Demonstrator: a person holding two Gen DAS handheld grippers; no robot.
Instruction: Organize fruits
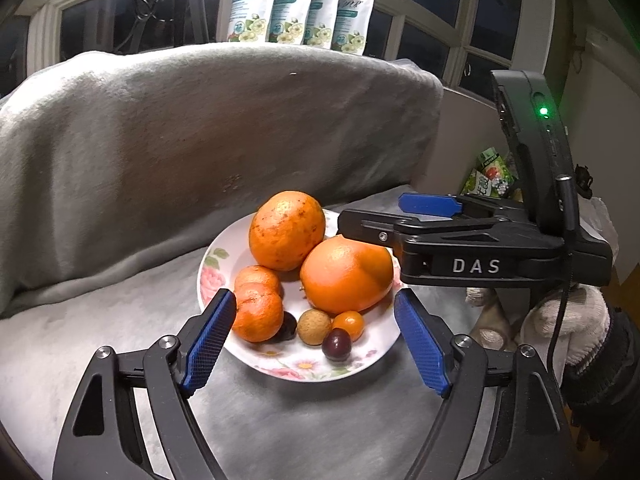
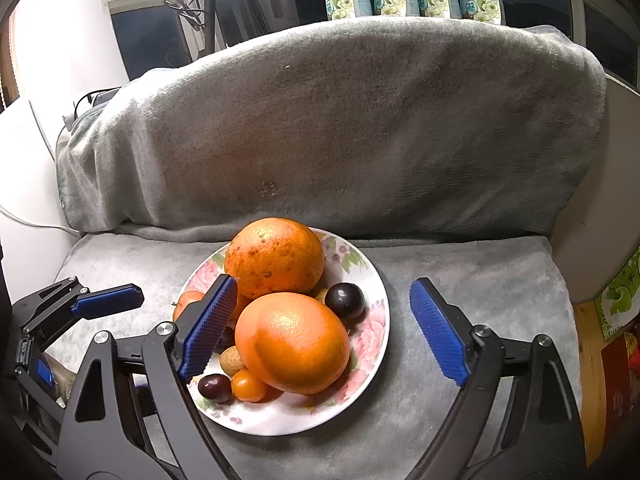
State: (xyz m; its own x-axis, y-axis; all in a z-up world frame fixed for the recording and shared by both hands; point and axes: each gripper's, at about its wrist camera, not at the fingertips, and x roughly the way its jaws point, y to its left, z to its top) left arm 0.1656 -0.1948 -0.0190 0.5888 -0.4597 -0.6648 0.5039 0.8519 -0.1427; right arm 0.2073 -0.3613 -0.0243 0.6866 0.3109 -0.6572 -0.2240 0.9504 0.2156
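On the grey blanket [image 2: 460, 280] sits a floral plate [image 2: 370, 344] piled with fruit: two oranges [image 2: 292, 348], mandarins [image 1: 256, 312], a dark plum [image 2: 345, 300] and smaller pieces. Behind it the blanketed backrest [image 1: 200, 140] rises close to the far rim. Both the left gripper [image 1: 316, 340] and right gripper [image 2: 324, 328] stand wide, holding nothing, crowding the near rim. Bare blanket lies open to the plate's right.

The plate [image 2: 372, 276] looks like glossy glazed china with a printed flower pattern. The large oranges [image 2: 294, 346] have dimpled, faintly shiny peel. A soft, matt grey fleece blanket [image 2: 340, 120] covers the seat. Gripper pads [image 2: 438, 334] are ribbed blue plastic on matt black frames.
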